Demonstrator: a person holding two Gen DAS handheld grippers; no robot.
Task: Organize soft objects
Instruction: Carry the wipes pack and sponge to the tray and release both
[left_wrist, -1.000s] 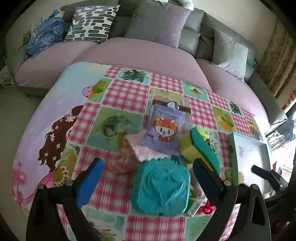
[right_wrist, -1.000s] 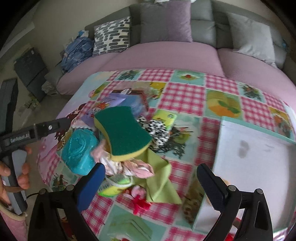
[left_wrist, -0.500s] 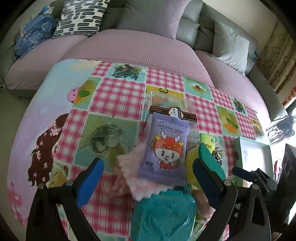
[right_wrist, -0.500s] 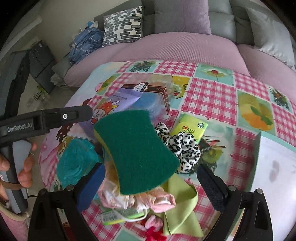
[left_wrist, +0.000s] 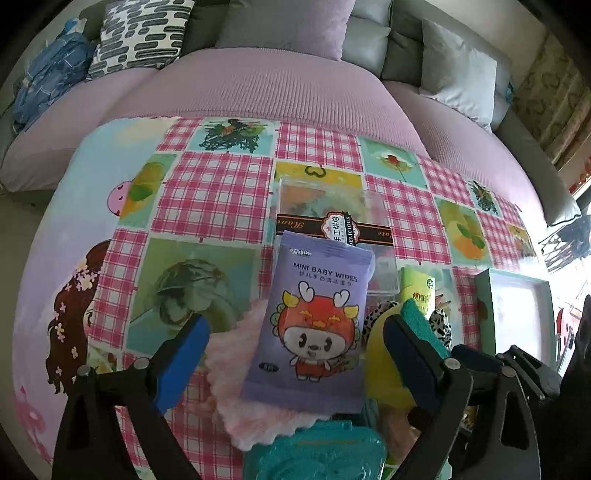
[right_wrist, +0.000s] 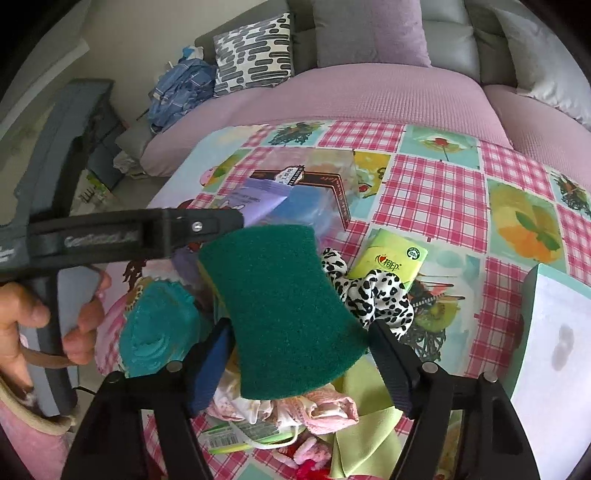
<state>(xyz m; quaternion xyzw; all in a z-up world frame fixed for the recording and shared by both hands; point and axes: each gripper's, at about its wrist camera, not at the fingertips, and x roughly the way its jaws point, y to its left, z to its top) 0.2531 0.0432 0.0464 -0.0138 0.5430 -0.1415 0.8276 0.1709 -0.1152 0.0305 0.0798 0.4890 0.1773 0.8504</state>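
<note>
Right gripper (right_wrist: 295, 354) jaws have just been closing, now pinching the green-topped sponge (right_wrist: 280, 306) atop the pile near the table's left edge. Light, squashy; grip its long sides. Left gripper (left_wrist: 295, 354) is apart over the wipes pack (left_wrist: 314, 321).

The near middle of the checked tablecloth (left_wrist: 218, 192) is crowded by a heap: a wipes pack (left_wrist: 314, 325), a pink cloth (left_wrist: 236, 373), a teal moulded piece (left_wrist: 317, 454), a green scouring sponge (right_wrist: 280, 306), a leopard-print scrunchie (right_wrist: 373, 291) and a tissue packet (right_wrist: 391, 258). Behind it the way is barred by a clear box (left_wrist: 332, 210). Open cloth is left along the far edge and left side. The right edge is closed off by a white tray (right_wrist: 554, 347).
</note>
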